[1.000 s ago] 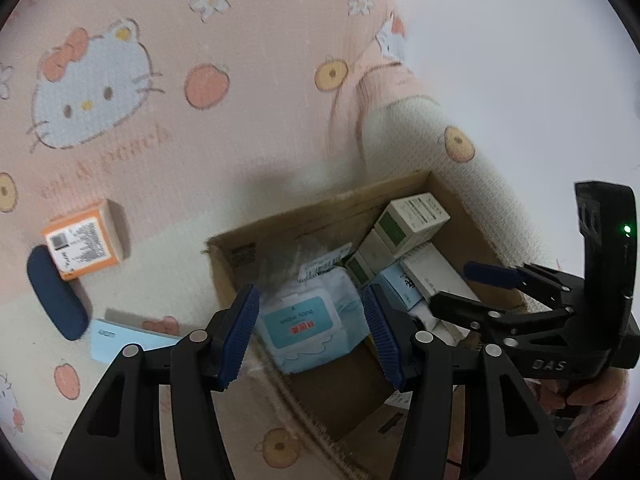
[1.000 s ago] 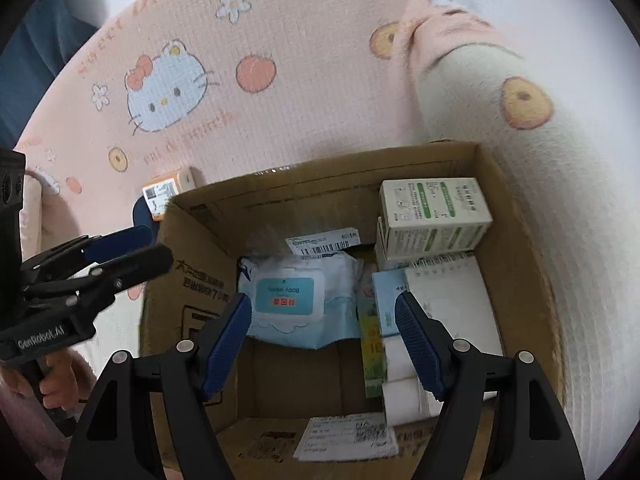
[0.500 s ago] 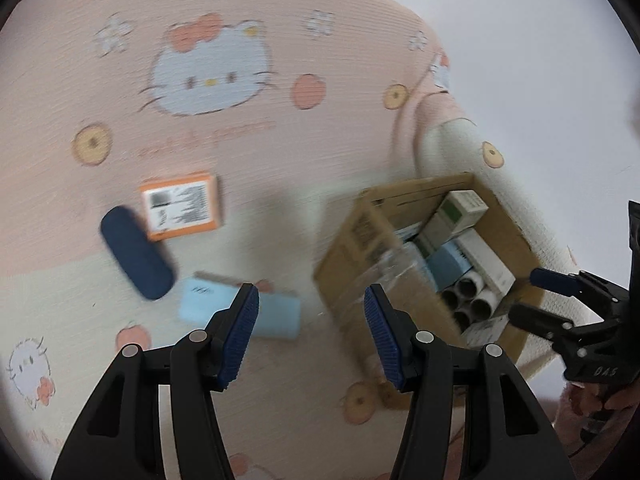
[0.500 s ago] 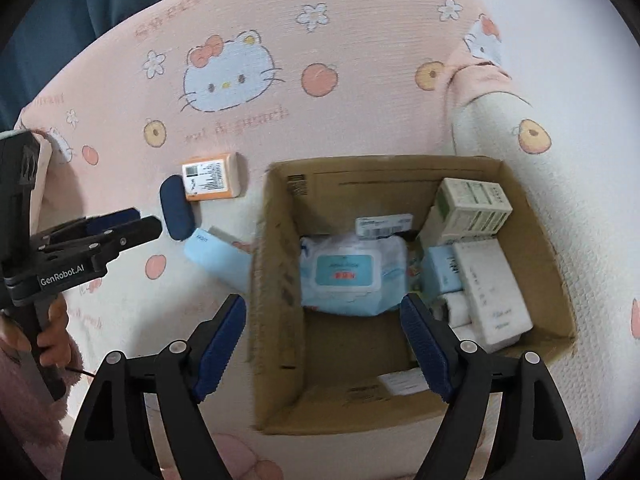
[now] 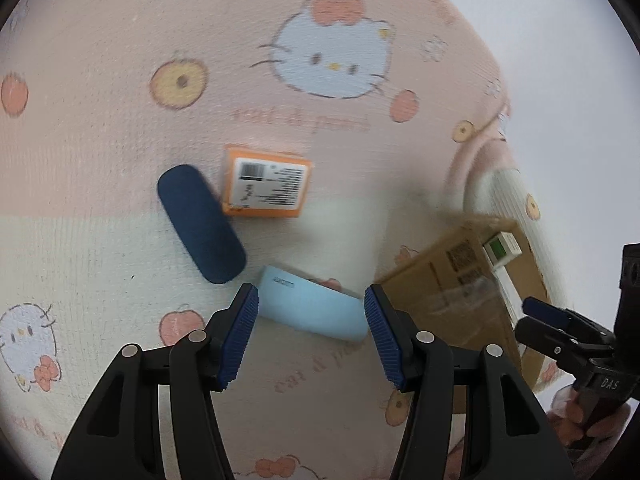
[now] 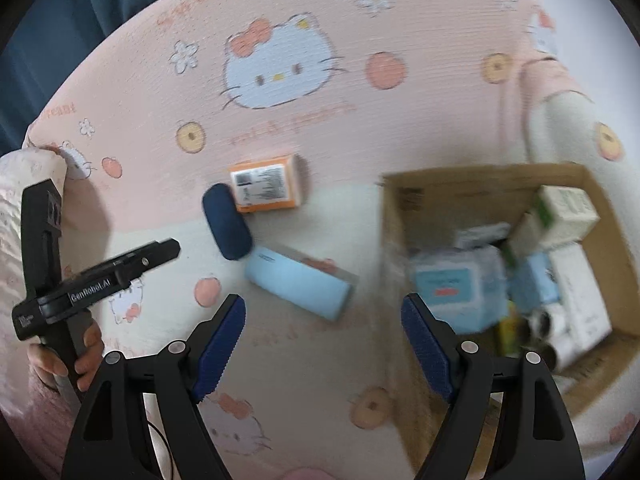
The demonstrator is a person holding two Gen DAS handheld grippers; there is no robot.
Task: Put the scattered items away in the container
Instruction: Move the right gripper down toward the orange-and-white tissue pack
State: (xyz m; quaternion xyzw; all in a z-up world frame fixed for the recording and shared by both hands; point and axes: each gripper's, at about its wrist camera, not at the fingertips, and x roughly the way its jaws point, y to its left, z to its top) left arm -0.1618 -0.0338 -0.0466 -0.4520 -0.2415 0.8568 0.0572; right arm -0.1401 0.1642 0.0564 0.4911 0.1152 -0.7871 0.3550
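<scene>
Beside the cardboard box (image 6: 400, 216), three items lie scattered.

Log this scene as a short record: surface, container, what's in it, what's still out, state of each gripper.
surface: pink and cream cartoon-print blanket
container: open cardboard box, right of the loose items
in box: wipes pack, white cartons, other items too blurred to name
still out: orange box, dark blue case, light blue box
left gripper: open, empty, aimed at the light blue box
right gripper: open, empty
</scene>
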